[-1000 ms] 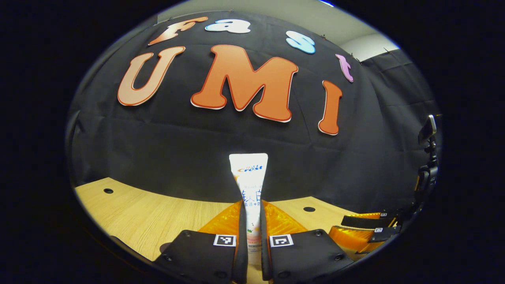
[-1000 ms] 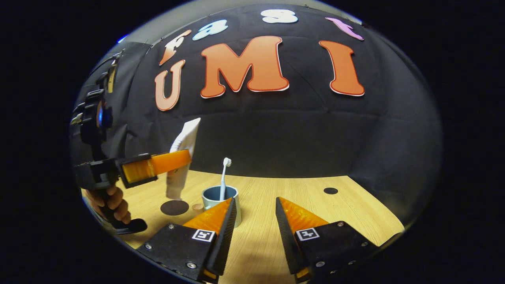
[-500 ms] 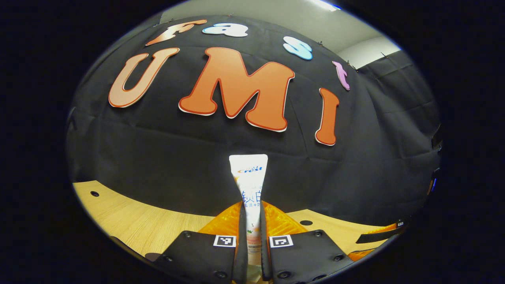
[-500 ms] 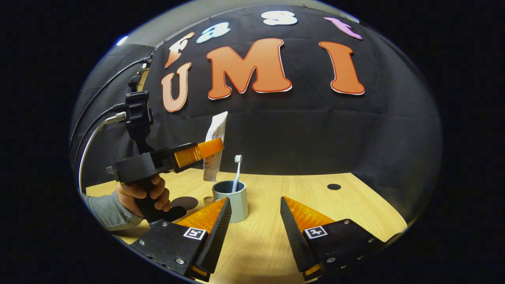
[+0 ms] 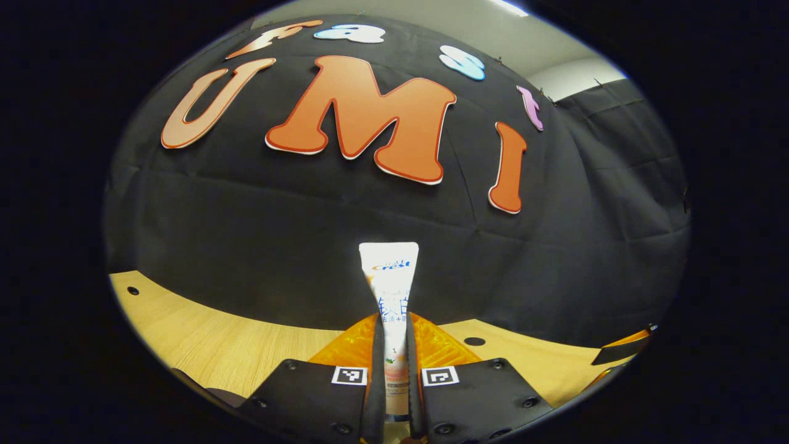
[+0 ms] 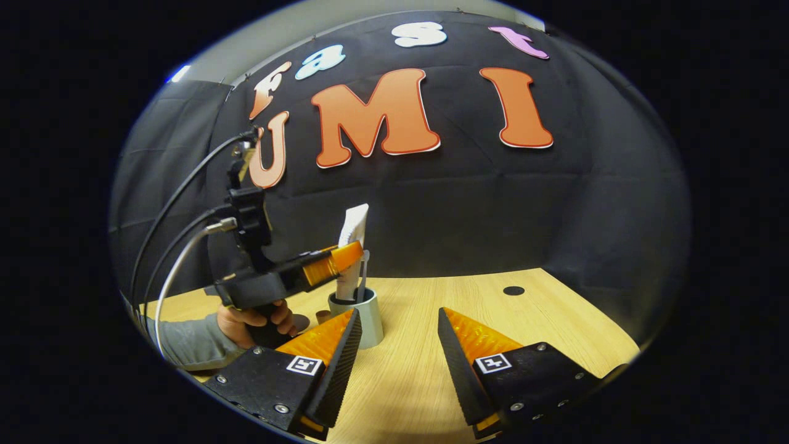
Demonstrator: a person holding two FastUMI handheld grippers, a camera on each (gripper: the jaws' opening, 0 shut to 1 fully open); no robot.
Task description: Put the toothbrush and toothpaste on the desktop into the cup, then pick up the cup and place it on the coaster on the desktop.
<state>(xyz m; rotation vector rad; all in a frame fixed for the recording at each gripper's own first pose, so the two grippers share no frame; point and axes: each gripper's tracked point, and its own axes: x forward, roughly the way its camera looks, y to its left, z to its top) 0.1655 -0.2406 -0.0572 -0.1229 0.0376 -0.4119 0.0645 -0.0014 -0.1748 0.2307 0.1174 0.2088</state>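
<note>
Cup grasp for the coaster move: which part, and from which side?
Likely the cup's bare lower wall, taken side-on. It stands upright, the toothpaste tube and toothbrush stick up out of its mouth, and the left gripper hovers above, so the top is blocked. The right gripper, open and level beside it, is best placed.

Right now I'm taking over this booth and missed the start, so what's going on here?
A person is working two handheld grippers. The left gripper is shut on the toothpaste, holding it upright with its lower end at the mouth of the cup, where the toothbrush stands. The right gripper is open and empty over the desktop, beside the cup.
</note>
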